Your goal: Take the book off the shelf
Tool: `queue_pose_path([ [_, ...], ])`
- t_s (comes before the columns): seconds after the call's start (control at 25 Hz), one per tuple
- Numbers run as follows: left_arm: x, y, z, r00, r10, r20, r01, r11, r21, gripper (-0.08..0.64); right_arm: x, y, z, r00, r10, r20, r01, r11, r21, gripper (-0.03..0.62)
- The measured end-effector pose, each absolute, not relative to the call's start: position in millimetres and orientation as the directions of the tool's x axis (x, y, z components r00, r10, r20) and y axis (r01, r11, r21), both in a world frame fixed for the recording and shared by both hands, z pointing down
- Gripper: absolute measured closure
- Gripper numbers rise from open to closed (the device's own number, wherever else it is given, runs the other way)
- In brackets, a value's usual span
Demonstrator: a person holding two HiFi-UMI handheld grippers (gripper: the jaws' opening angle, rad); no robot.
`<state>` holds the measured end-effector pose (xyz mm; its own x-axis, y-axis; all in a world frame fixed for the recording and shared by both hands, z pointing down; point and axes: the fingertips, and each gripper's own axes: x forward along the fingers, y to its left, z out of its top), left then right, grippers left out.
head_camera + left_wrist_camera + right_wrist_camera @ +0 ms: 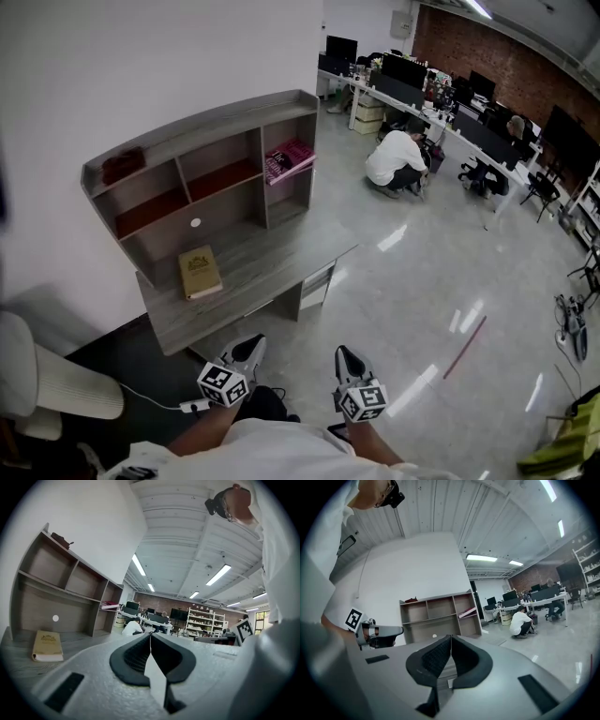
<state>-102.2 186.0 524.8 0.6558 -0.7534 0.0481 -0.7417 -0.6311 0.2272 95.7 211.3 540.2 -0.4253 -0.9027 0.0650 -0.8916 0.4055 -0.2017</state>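
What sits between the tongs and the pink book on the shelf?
Nothing visible. The pink book juts from the shelf unit's open right compartment. Left tongs and right tongs, both shut, hang short of the desk. The tan book lies on it, off to the left.

No legible txt anywhere — gold print on the tan book (200, 272) too small to read.

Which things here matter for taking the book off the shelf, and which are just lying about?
For the job: shelf, pink book in its right compartment, left gripper and right gripper, jaws together, empty.
Lying about: tan book flat on the desk, dark object on the shelf's top, white chair, red stick on the floor.
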Motion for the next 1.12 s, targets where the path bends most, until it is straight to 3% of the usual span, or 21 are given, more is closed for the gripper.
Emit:
queue_pose_path([
  [0.24,-86,161,530,0.674,-0.736,0.057,-0.725,-0.645,0.241,0.542,113,184,542,-0.408,-0.912,0.051,-0.884,0.380,-0.273,0.577],
  [1.12,-85,-92,534,0.649,-0.761,-0.005,-0.712,-0.610,0.349,0.542,106,-78,525,-0.498,-0.859,0.119,-0.855,0.462,-0.236,0.577],
])
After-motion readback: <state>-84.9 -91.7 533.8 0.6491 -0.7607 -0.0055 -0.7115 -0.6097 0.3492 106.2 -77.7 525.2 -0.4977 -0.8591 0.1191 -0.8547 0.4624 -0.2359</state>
